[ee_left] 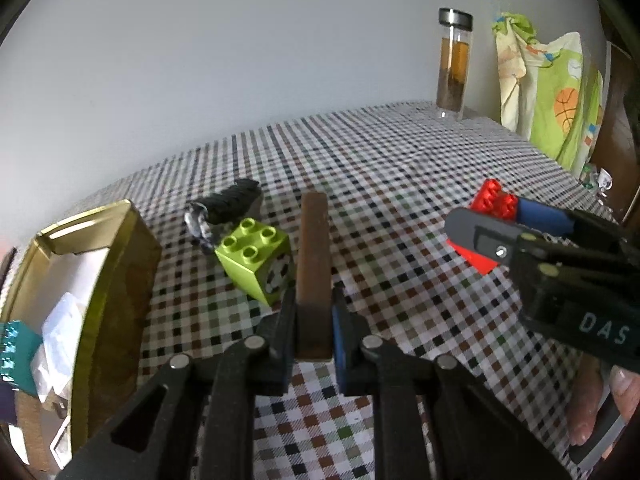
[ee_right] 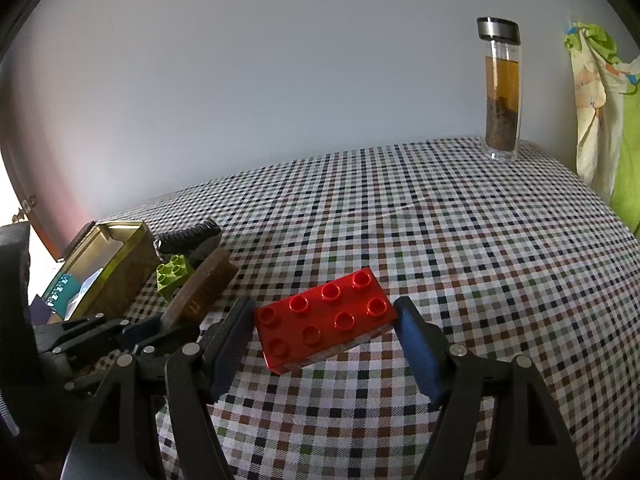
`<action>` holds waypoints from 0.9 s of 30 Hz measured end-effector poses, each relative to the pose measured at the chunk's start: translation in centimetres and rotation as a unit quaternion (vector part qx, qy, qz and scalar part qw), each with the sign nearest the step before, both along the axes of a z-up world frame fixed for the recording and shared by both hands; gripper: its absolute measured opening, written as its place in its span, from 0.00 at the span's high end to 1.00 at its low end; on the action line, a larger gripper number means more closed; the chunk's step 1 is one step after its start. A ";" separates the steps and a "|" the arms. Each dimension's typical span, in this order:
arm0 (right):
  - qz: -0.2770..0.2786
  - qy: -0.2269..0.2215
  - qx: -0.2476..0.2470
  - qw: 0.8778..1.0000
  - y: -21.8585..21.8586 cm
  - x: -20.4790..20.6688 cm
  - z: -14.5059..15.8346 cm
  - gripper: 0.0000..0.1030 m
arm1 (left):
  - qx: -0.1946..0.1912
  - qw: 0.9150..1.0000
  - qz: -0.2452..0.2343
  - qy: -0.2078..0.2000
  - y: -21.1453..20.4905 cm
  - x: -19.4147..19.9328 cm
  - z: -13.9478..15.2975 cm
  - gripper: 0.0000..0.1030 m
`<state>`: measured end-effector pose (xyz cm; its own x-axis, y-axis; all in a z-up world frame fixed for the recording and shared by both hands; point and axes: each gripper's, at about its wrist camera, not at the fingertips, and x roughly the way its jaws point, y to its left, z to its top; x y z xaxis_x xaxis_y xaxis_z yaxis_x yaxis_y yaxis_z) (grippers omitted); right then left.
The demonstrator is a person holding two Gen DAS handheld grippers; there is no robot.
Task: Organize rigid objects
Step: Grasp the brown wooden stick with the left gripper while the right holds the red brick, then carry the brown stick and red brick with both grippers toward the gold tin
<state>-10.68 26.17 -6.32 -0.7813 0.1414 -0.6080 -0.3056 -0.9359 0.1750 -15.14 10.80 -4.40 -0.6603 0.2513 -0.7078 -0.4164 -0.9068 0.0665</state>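
My left gripper (ee_left: pixel 314 300) is shut on the near end of a brown wooden comb (ee_left: pixel 314 240), which points away from me over the checked tablecloth; the right wrist view shows the comb (ee_right: pixel 204 284) flat side up. A red eight-stud brick (ee_right: pixel 324 320) sits between the blue pads of my right gripper (ee_right: pixel 325 308), both pads pressing its short ends. A lime green four-stud brick (ee_left: pixel 256 256) lies tilted just left of the comb. Behind it is a black ribbed clip (ee_left: pixel 232 200). An open gold tin (ee_left: pixel 120 280) stands at the left.
The tin holds white paper and a teal toothed piece (ee_left: pixel 16 352). A tall glass bottle (ee_left: pixel 454 64) of brown liquid stands at the table's far right corner. A green and yellow cloth (ee_left: pixel 552 92) hangs beyond the right edge. A person's fingers (ee_left: pixel 600 412) grip the right tool.
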 end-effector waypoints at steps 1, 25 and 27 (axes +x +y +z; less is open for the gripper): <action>0.000 0.001 0.003 1.000 -0.1 0.0 0.1 0.29 | -0.003 1.000 0.000 0.009 0.1 0.3 0.1 0.87; -0.004 0.039 0.059 0.998 -2.3 1.3 1.3 0.29 | 0.020 0.995 0.036 0.088 -1.9 3.0 1.5 0.87; -0.004 0.046 0.062 0.997 -2.6 1.7 1.5 0.29 | 0.022 0.995 0.038 0.091 -2.0 3.1 1.6 0.87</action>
<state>-8.97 23.56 -4.82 -0.8320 0.2170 -0.5106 -0.3005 -0.9499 0.0859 -12.01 8.76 -2.83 -0.7950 0.2242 -0.5637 -0.3315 -0.9388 0.0941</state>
